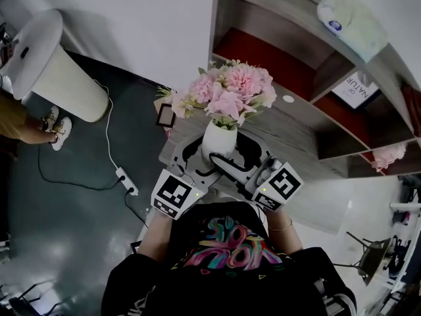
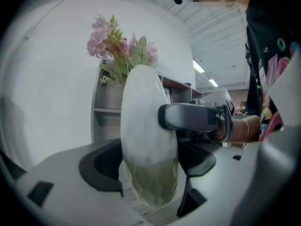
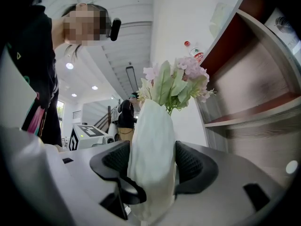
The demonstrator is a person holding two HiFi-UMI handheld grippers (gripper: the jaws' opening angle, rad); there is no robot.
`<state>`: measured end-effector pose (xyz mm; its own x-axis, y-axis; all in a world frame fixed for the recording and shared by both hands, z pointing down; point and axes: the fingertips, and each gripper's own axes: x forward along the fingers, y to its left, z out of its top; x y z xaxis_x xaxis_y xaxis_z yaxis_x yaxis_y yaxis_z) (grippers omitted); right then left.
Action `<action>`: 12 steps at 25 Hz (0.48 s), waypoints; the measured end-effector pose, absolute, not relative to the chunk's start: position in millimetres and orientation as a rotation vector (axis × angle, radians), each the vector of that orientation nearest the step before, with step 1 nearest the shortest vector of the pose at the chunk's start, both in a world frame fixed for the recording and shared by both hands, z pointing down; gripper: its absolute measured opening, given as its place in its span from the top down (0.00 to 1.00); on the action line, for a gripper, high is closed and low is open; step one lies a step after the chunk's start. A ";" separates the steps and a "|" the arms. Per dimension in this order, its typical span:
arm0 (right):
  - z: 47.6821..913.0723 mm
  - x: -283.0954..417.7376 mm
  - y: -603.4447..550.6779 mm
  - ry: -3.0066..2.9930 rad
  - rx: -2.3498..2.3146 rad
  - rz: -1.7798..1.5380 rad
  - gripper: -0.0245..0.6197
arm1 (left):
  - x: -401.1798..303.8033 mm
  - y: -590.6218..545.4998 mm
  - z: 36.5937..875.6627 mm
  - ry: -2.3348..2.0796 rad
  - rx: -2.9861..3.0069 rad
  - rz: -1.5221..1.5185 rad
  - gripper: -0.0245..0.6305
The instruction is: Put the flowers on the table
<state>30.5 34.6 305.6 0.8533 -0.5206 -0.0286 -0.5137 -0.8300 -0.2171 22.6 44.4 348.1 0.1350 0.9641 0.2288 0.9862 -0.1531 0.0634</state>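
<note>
We pinch the white vase (image 1: 219, 140) of flowers (image 1: 230, 91) between left gripper (image 2: 150, 168) and right gripper (image 3: 153, 166) jaws, unsure whether its base touches the bench (image 1: 309, 143).

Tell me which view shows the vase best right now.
The left gripper view: the white vase runs from neck to base between the left gripper's jaws. The right gripper view shows it between the right gripper's jaws, base hidden. The head view shows it small, under the flowers.
</note>
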 end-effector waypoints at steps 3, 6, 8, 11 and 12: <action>304.4 30.4 34.1 0.752 -2.825 -0.046 0.46 | 22.1 43.7 346.9 -2.010 -2.260 -0.323 0.40; 304.3 31.8 33.0 0.712 -2.842 -0.044 0.46 | 23.3 42.8 346.5 -2.040 -2.231 -0.312 0.40; 306.9 33.1 32.7 0.697 -2.847 -0.053 0.46 | 24.5 42.5 349.1 -2.050 -2.215 -0.313 0.40; 305.9 36.4 31.8 0.693 -2.825 -0.028 0.46 | 26.8 43.3 354.2 -2.052 -2.199 -0.321 0.40; 305.1 37.0 31.6 0.694 -2.817 -0.018 0.46 | 27.1 43.7 355.3 -2.053 -2.196 -0.322 0.40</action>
<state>37.0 31.6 305.1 0.8871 -0.4593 -0.0448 -0.4563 -0.8584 -0.2343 27.1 43.7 355.3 0.0582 0.9704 0.2344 0.9955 -0.0739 0.0587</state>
